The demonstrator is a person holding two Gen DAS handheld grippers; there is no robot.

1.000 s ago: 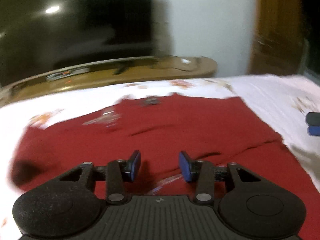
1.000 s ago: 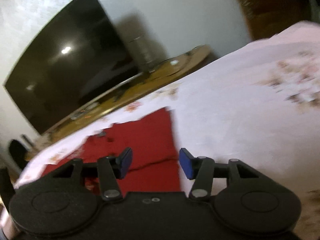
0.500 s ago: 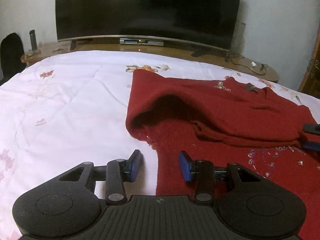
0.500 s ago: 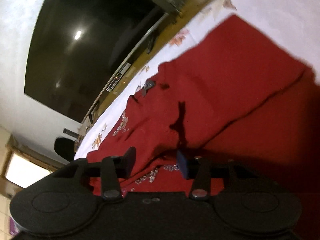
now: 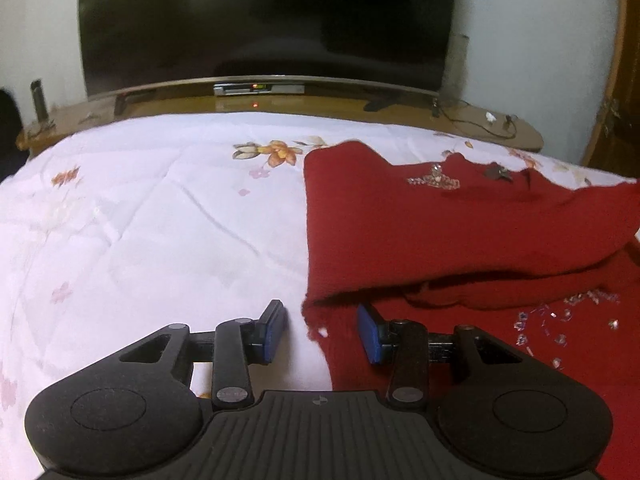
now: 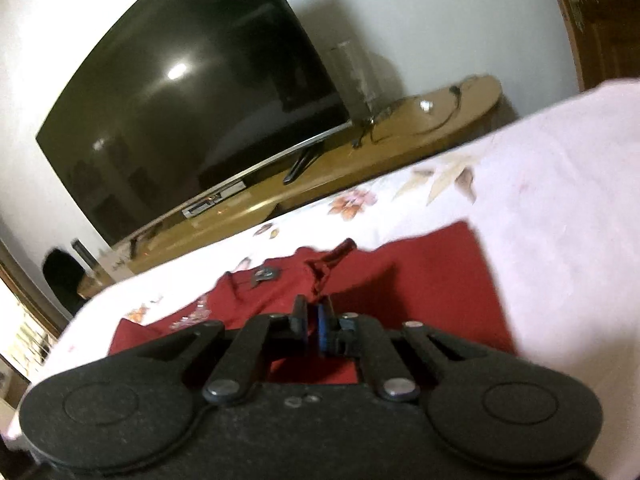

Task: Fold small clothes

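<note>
Lying spread across the floral white bedspread, a red knitted sweater is seen in front of the television, on the side of the bed nearer the wooden door. One part of the sweater is folded over the rest, and silver sequin trim is seen on it near the edge facing the television. The left gripper is held low over the sweater's near left edge; its jaws have just been closing a little and are parted, with the ragged red hem lying between the blue pads, though no pad is seen pressing on it. The right gripper is seen on the sweater's far side from the left one; its jaws have just been closing and are now pinched together on a tuft of the red knit, which is drawn up into a small peak just beyond the fingertips. A set-top box is seen under the television on the wooden stand.
</note>
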